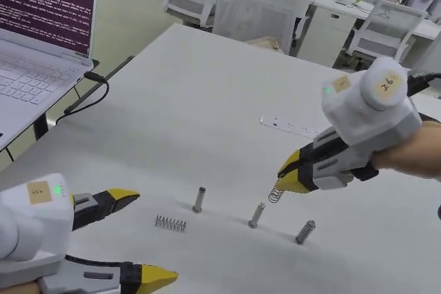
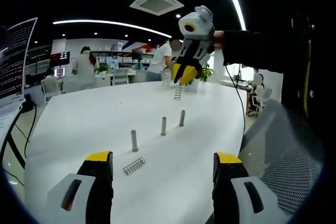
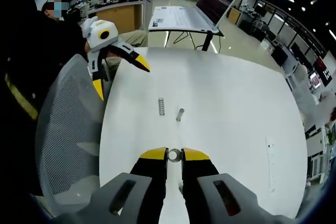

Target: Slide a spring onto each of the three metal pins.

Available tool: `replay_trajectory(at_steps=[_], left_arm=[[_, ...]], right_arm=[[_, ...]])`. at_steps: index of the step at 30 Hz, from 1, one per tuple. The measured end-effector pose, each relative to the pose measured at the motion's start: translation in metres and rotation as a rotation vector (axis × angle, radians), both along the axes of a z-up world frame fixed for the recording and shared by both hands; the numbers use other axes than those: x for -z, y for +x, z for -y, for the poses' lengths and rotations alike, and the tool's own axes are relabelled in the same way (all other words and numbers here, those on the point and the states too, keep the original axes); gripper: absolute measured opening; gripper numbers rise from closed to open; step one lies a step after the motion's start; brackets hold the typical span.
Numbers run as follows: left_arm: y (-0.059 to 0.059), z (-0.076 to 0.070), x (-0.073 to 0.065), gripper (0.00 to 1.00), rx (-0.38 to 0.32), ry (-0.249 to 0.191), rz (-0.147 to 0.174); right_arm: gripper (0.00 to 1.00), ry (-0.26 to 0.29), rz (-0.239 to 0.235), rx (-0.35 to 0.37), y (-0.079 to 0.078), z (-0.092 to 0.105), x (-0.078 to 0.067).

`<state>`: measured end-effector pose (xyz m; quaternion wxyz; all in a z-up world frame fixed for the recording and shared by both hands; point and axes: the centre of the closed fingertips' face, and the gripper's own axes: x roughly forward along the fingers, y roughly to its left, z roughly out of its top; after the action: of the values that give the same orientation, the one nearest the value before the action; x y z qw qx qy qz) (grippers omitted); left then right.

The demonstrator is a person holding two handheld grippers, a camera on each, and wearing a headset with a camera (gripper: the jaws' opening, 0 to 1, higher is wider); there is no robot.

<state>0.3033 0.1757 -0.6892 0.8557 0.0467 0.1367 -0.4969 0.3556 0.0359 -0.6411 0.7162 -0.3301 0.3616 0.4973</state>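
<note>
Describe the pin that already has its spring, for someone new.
On the white table beside the laptop, three pins stand in a row. Take the end pin farthest from the laptop: it alone wears a spring; the others are bare.

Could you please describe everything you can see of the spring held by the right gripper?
The small silvery coiled-wire spring is pinched near its upper end between the shut yellow tips of the right gripper. It hangs slightly tilted, seemingly clear of the white table, close to the bare middle metal pin and not yet on it.
</note>
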Motion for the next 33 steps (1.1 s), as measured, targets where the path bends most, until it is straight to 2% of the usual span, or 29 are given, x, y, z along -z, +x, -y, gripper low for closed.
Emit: replay_trajectory(at_steps=[5,11,17,20,33], left_arm=[[0.0,-0.002,0.001,0.74,-0.003,0.005,-0.003],[0.001,-0.004,0.002,0.72,-0.009,0.01,-0.005],[0.001,-0.005,0.004,0.72,-0.013,0.014,-0.01],[0.001,-0.005,0.004,0.71,-0.014,0.015,-0.011],[0.001,-0.005,0.004,0.7,-0.012,0.017,-0.015]], right_arm=[[0.07,0.013,-0.001,0.029,0.015,0.002,0.009],[0.07,0.012,-0.005,0.054,0.023,0.005,0.022],[0.07,0.018,-0.016,0.082,0.028,0.009,0.034],[0.07,0.003,-0.016,0.087,0.029,0.012,0.039],[0.07,0.01,-0.032,0.102,0.033,0.012,0.049]])
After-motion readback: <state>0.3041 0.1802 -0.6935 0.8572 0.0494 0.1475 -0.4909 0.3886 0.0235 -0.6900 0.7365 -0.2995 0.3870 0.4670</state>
